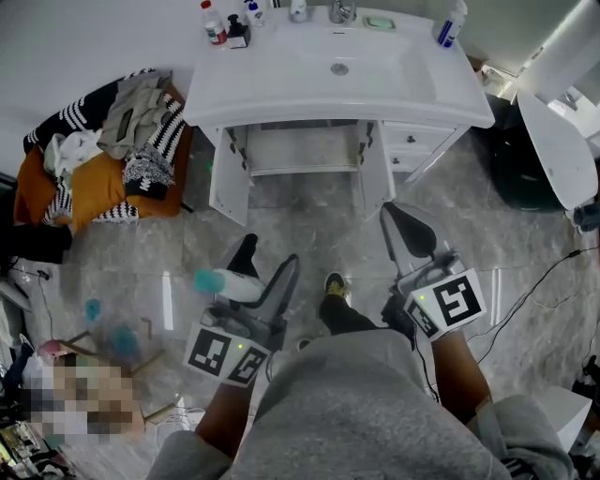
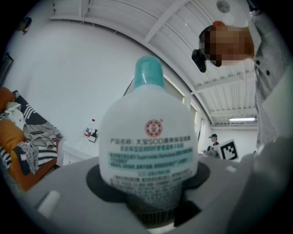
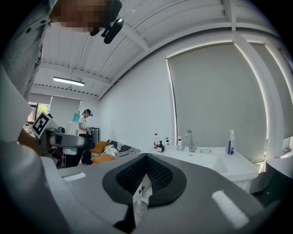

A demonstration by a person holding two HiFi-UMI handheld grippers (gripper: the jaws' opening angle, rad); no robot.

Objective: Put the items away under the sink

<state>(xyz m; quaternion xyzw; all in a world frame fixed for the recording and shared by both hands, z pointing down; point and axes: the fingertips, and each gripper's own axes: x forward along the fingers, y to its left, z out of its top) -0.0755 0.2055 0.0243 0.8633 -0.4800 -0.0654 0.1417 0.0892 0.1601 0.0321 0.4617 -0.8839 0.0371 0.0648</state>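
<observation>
Left gripper [image 1: 258, 272] clamped on white teal-capped bottle [image 1: 230, 284], held low, well short of sink cabinet [image 1: 300, 150]. Right gripper [image 1: 394, 220] jaws together, empty. Cabinet doors open, nothing visibly stowed. Countertop bottles [image 1: 225, 23] not yet moved. Judged early stage.

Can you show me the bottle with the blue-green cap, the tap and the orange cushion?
Bottle [image 2: 149, 151], left gripper view, on its white printed front.
Tap [image 3: 191, 140], right gripper view, on its upright stem.
Orange cushion [image 1: 94, 192], head view, on its bare orange top.

Grey marble floor [image 1: 309, 225], white wall [image 1: 84, 37] — a white vanity [image 1: 272, 84] against it.
</observation>
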